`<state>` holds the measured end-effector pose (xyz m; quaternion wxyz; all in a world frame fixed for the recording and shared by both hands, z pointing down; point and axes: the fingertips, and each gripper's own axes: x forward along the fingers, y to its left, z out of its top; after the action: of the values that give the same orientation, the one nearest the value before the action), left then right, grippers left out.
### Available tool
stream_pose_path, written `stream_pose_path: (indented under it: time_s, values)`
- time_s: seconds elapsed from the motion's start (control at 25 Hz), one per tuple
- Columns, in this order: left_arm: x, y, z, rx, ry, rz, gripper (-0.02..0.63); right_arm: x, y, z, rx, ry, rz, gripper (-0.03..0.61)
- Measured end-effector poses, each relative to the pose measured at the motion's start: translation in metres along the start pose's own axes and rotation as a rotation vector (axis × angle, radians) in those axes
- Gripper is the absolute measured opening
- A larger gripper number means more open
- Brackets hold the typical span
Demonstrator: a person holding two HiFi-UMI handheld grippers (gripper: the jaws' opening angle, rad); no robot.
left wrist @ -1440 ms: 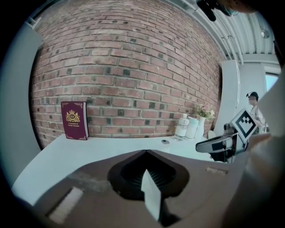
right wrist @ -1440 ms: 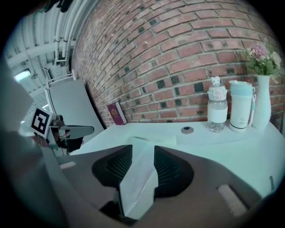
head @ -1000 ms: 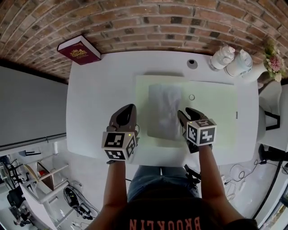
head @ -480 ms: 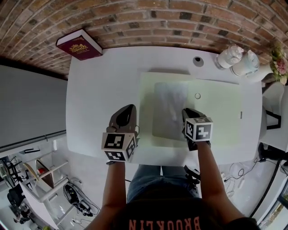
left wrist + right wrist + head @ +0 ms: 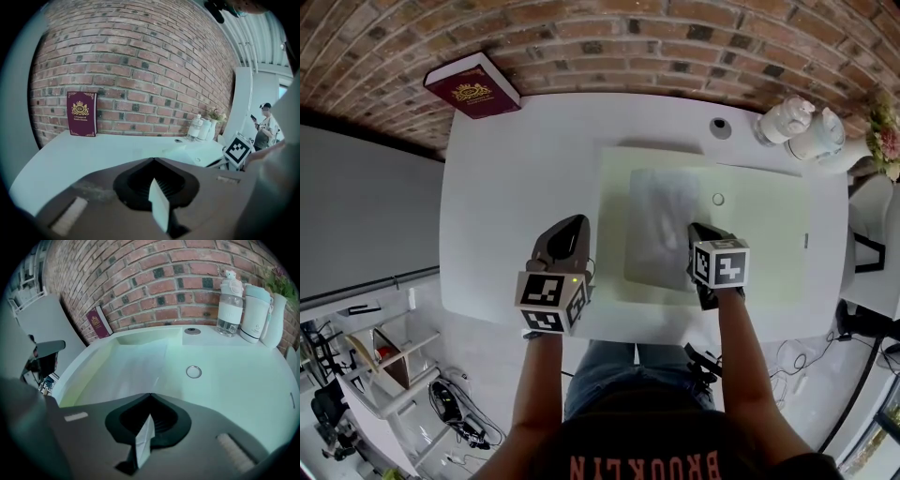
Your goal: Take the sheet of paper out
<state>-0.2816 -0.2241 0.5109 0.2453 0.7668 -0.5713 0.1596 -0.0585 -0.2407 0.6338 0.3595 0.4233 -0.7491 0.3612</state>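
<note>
Head view: left gripper closed, empty; right gripper just closed at rectangular translucent sleeve.

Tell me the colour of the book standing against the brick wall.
Maroon cover with a gold crest; the book shows best in the left gripper view.

- head view: from above the person, steeply down on the counter; left gripper and right gripper at lower middle, wall on top.
- left gripper view: low, near level, facing the wall and book.
- right gripper view: close over the counter, tilted down.
- all three share book, bottle and wall.
</note>
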Motion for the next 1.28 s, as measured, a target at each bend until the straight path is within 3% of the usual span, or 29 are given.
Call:
stream_pose_path:
  time_s: [0.4, 0.84, 1.28]
  values:
    - [-0.011, 0.006, 0.018, 0.009, -0.049, -0.008, -0.003, -0.021, -0.004, 0.005, 0.034, -0.02, -0.034, 0.002]
    - [-0.014, 0.007, 0.015, 0.057, -0.038, -0.091, -0.003, -0.035, -0.02, 0.006, 0.065, -0.056, -0.101, 0.002]
    - [-0.013, -0.017, 0.023, 0.043, -0.065, -0.035, -0.003, -0.038, -0.046, 0.003, 0.065, -0.046, -0.085, 0.002]
